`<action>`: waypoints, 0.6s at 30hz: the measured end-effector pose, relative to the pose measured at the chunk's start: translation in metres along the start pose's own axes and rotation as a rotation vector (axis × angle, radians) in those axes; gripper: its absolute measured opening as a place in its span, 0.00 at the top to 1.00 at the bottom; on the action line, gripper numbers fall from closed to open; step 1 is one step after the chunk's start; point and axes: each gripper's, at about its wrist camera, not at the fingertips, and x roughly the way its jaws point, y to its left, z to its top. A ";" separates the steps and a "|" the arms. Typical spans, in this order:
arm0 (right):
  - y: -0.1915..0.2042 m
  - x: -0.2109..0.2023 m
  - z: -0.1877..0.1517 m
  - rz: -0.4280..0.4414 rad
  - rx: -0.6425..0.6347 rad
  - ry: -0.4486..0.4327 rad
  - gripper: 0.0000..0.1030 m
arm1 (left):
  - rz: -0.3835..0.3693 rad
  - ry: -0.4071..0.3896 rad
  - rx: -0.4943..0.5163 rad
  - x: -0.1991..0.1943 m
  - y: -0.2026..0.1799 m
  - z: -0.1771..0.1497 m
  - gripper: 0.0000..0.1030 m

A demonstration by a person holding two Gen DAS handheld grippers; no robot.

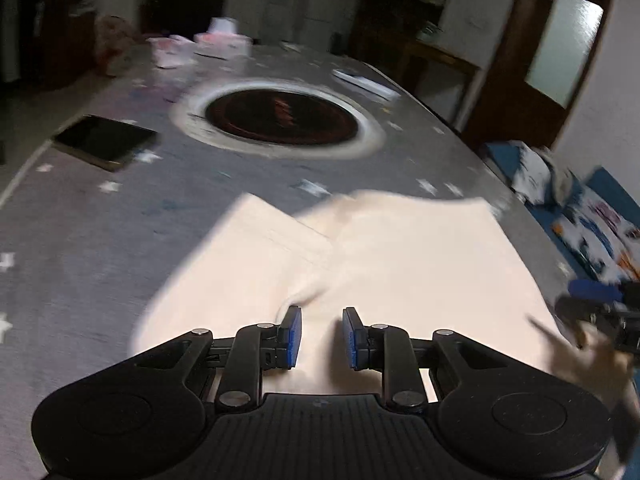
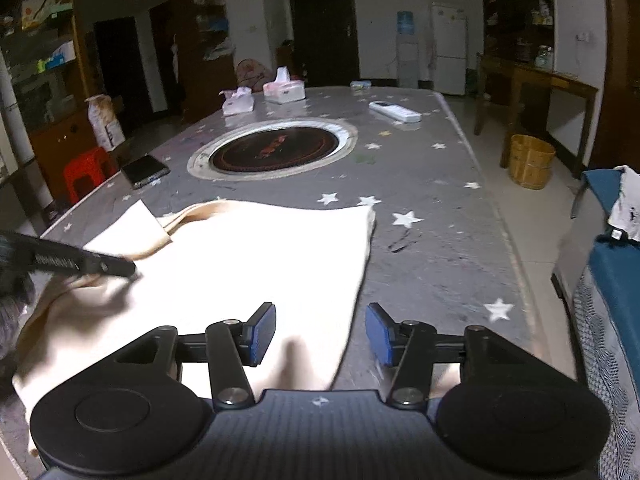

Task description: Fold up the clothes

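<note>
A cream garment (image 1: 392, 264) lies partly folded on the grey star-patterned table (image 1: 100, 240), with a sleeve flap turned over at its far left. My left gripper (image 1: 321, 338) is open just above the garment's near middle, beside a small raised wrinkle, and holds nothing. In the right wrist view the same garment (image 2: 256, 264) lies spread out. My right gripper (image 2: 321, 332) is open over its near right edge and is empty. The left gripper shows as a dark bar (image 2: 80, 264) over the garment's left side. The right gripper is blurred at the right edge of the left wrist view (image 1: 600, 304).
A round black inset hotplate (image 2: 276, 148) sits mid-table. A black tablet (image 2: 145, 170) lies at the left edge. Two tissue packs (image 2: 284, 90) and a white remote (image 2: 394, 111) lie at the far end. A blue chair with clothes (image 2: 616, 232) stands to the right, a wooden bucket (image 2: 530, 160) beyond.
</note>
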 end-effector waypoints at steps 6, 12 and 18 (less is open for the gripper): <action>-0.007 0.022 0.002 0.000 -0.001 0.030 0.51 | 0.283 -0.091 -0.077 -0.006 0.038 0.007 0.55; -0.015 0.036 0.007 -0.009 0.012 0.047 0.52 | 0.210 -0.101 -0.102 -0.016 0.039 0.020 0.54; -0.022 0.052 0.016 -0.009 0.031 0.061 0.55 | 0.149 -0.107 0.058 0.002 0.006 0.035 0.51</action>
